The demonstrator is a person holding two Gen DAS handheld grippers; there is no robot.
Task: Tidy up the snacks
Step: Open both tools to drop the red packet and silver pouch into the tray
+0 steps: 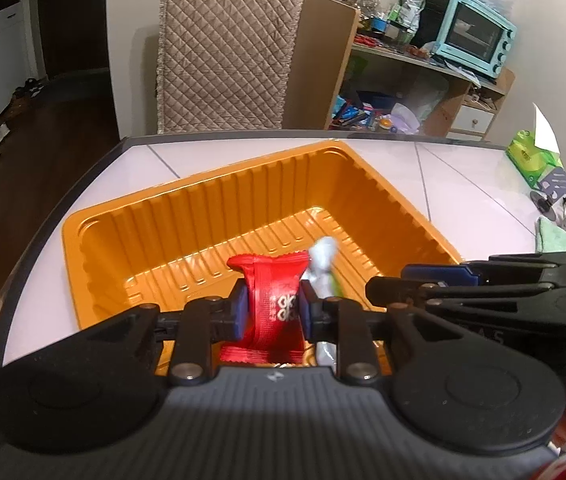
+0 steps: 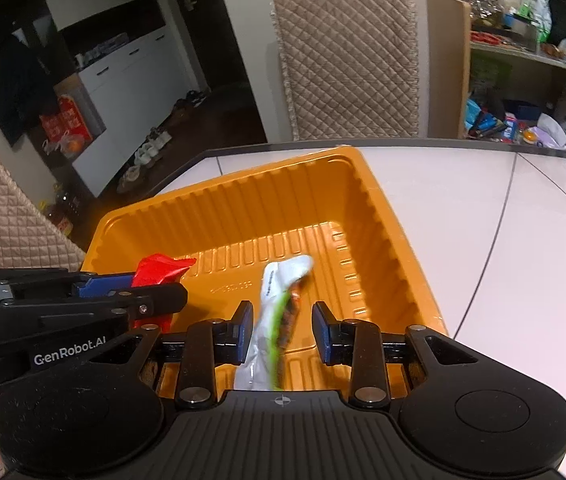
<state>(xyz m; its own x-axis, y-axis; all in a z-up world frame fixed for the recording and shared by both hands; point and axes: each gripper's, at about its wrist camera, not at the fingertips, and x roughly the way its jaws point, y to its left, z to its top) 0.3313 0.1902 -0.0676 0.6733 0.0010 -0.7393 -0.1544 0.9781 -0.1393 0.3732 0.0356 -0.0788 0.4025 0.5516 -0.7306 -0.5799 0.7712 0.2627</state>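
Orange tray (image 1: 131,216) holds no settled snacks. Left gripper (image 1: 273,310) clamps a red packet (image 1: 273,292) above it; beside it, the right gripper (image 2: 283,332), fingers parted, straddles a white-green packet (image 2: 275,320).

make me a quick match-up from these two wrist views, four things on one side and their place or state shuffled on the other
Things
1. red snack packet
2. white and green snack packet
3. orange tray
4. tissue box

Place or state
A. sits on the white table, ribbed walls
B. clamped between the left gripper pads
C. far right of the table, beside a mug
D. blurred, between the right gripper fingers, which stand apart

Pairs: 1-B, 2-D, 3-A, 4-C
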